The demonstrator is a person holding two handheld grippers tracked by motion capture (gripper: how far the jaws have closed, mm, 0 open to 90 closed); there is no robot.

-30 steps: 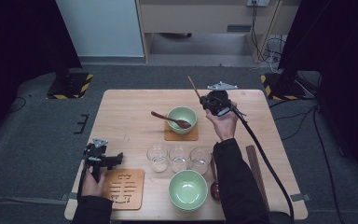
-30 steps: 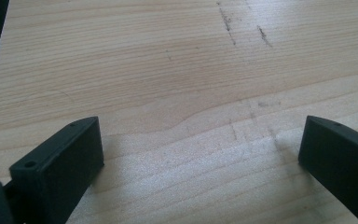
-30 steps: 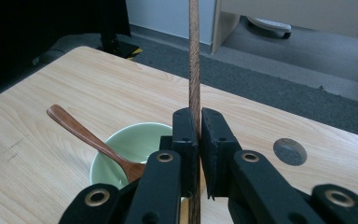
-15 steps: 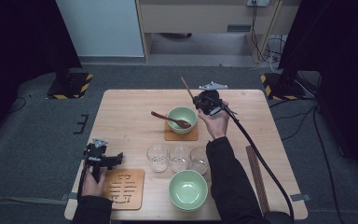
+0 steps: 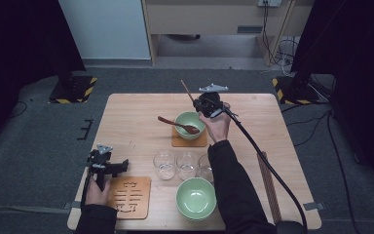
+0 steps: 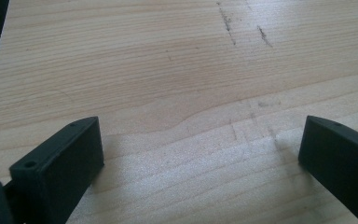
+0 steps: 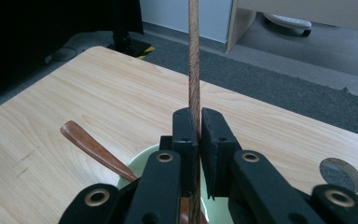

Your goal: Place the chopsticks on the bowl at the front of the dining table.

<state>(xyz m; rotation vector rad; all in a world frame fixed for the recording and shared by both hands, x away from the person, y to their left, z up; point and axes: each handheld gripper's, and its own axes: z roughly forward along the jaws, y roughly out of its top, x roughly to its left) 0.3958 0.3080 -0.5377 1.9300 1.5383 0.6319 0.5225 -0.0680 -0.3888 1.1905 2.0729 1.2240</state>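
Wooden chopstick [image 7: 194, 60] sits pinched in my right claw [image 7: 195, 140], whose jaws press together on it, just above the green bowl [image 5: 190, 125] with the brown spoon [image 5: 175, 124]. At seven o'clock on the tabletop [image 5: 136, 126], my left claw [image 6: 200, 144] rests spread, holding nothing.

Two green bowls [image 5: 191, 125] sit on the table [image 5: 131, 117], one [image 5: 196, 197] near the front edge and one farther back. Three clear glasses [image 5: 164, 164] stand in a row between them. There are two wooden coasters [image 5: 129, 196], one wooden spoon [image 5: 177, 125], one thin wooden stick [image 7: 194, 56] and two black grippers [image 5: 108, 166].
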